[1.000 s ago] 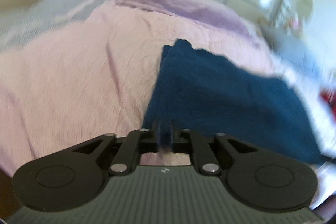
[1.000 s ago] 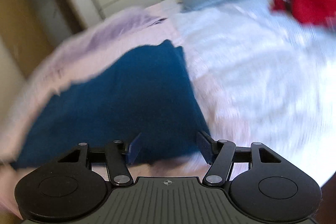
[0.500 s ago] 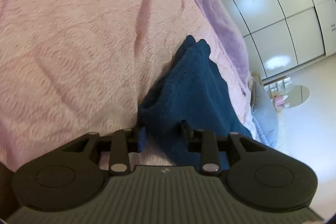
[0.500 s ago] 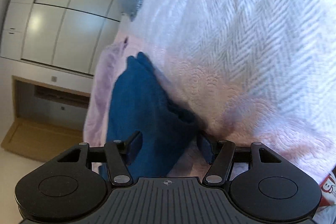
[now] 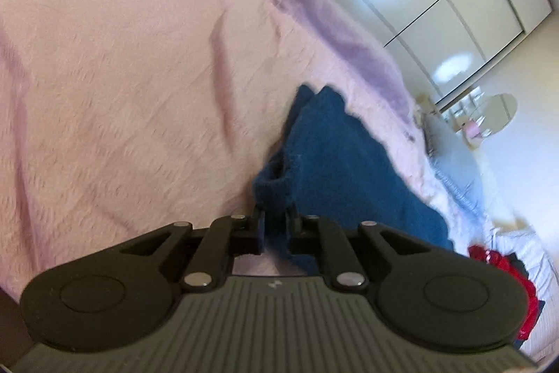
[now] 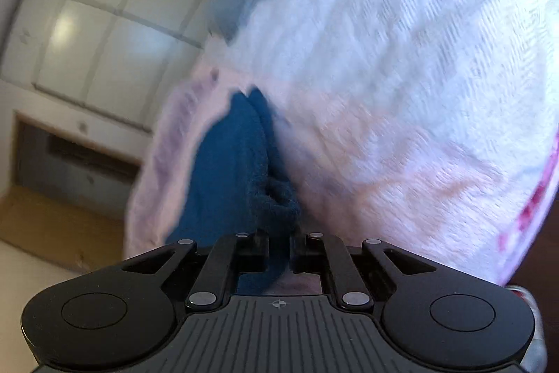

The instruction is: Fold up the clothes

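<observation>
Left tongs [image 5: 276,226]: clamped on a near corner of the blue cloth [image 5: 335,163]; cloth is seen bunched between the pads.
Right tongs [image 6: 279,243]: jaws have just been closing; now pinched on the other near corner of the blue cloth [image 6: 227,170], fabric wadded between the pads.
Cloth position: laid on the pink blanket [image 5: 122,93] on the bed, running from the tongs at 6 o'clock toward 12 in both views; far end at about 1 o'clock in the left view.
Step judged: near edge gripped at both corners, to be carried toward the far edge for a fold.
Risk 1: only a small wad is held, so a corner could be pulled free under tension.
Risk 2: blanket pile could be caught with the cloth and dragged up.
Risk 3: uneven lift would skew the fold.
Other: red garment [image 5: 503,285] at 4 o'clock, well apart, not involved.
</observation>
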A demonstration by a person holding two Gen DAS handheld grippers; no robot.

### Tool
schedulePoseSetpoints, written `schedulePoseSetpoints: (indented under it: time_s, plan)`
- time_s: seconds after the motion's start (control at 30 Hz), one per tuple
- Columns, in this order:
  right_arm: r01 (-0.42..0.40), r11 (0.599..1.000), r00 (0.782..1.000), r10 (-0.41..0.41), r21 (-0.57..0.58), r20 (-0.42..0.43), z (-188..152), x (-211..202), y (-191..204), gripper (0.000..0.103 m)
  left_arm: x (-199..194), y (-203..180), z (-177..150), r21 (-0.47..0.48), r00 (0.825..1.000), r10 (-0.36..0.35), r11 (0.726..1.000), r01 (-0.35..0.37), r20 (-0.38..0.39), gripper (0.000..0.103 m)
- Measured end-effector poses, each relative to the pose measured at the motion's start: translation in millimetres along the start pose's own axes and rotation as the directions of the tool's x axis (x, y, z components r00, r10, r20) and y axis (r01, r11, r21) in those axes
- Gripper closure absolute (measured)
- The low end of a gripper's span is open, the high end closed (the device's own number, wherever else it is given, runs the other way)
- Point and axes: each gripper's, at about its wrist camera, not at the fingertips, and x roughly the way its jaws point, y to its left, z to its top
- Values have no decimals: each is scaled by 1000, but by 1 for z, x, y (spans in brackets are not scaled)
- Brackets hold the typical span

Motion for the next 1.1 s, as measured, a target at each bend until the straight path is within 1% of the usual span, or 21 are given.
schedulePoseSetpoints:
  time_s: [0.03, 0.07, 0.1, 0.13, 0.17, 0.2, 0.23, 0.27, 0.3, 0.37, 0.5, 0.53, 0.57, 0.6, 0.67, 0.77, 0.93, 1.1]
  plan:
    - [23, 1000, 1000, -24, -18, -15, -2, 1, -1, 88, 1, -1, -1, 8, 1000, 19, 1000, -19, -9, 89]
    - [47, 999, 999, -47, -27, -18, -3, 1, -2, 85, 0, -3, -2, 24, 999, 37, 999, -36, -11, 88]
    - [55, 997, 998, -56, -49, -6, -6, -4, 0, 81, -6, -10, -2, 60, 998, 64, 996, -64, 0, 86]
    - [84, 991, 996, -82, -108, 20, -10, -12, 7, 71, -13, -19, -3, 111, 994, 104, 988, -105, 17, 85]
    - [117, 979, 993, -110, -168, 49, -13, -19, 14, 67, -21, -28, -4, 161, 989, 145, 976, -149, 39, 86]
    - [174, 954, 984, -158, -245, 87, -17, -25, 25, 60, -28, -36, -6, 213, 980, 190, 956, -200, 65, 86]
    - [229, 920, 972, -198, -319, 126, -22, -31, 35, 57, -35, -44, -10, 259, 969, 229, 934, -244, 87, 84]
    - [257, 883, 965, -213, -394, 153, -27, -38, 42, 57, -41, -51, -14, 297, 962, 256, 915, -274, 100, 84]
    - [267, 854, 963, -217, -447, 159, -33, -41, 48, 57, -46, -59, -18, 333, 953, 281, 893, -304, 115, 84]
    - [267, 823, 964, -238, -501, 123, -46, -43, 53, 56, -51, -73, -33, 397, 942, 316, 855, -333, 110, 80]
    - [262, 771, 958, -281, -580, 60, -72, -42, 62, 56, -54, -97, -67, 506, 923, 376, 781, -366, 87, 78]
    - [260, 756, 957, -284, -601, 57, -80, -43, 64, 56, -55, -102, -75, 526, 918, 387, 765, -373, 87, 77]
    - [258, 740, 956, -287, -621, 55, -87, -45, 66, 56, -59, -106, -82, 540, 916, 391, 754, -375, 91, 77]
    - [255, 725, 956, -289, -640, 53, -94, -46, 67, 56, -63, -110, -88, 549, 916, 390, 747, -375, 95, 77]
    - [250, 707, 958, -282, -661, 61, -101, -49, 70, 56, -73, -117, -99, 565, 917, 385, 736, -372, 103, 76]
    - [243, 680, 960, -271, -692, 71, -112, -53, 74, 56, -90, -127, -111, 579, 922, 365, 728, -367, 127, 74]
    - [235, 659, 964, -254, -715, 83, -124, -67, 75, 56, -113, -134, -124, 591, 928, 336, 720, -364, 163, 71]
    - [223, 643, 968, -237, -733, 86, -133, -78, 76, 56, -129, -137, -133, 597, 934, 311, 721, -352, 175, 71]
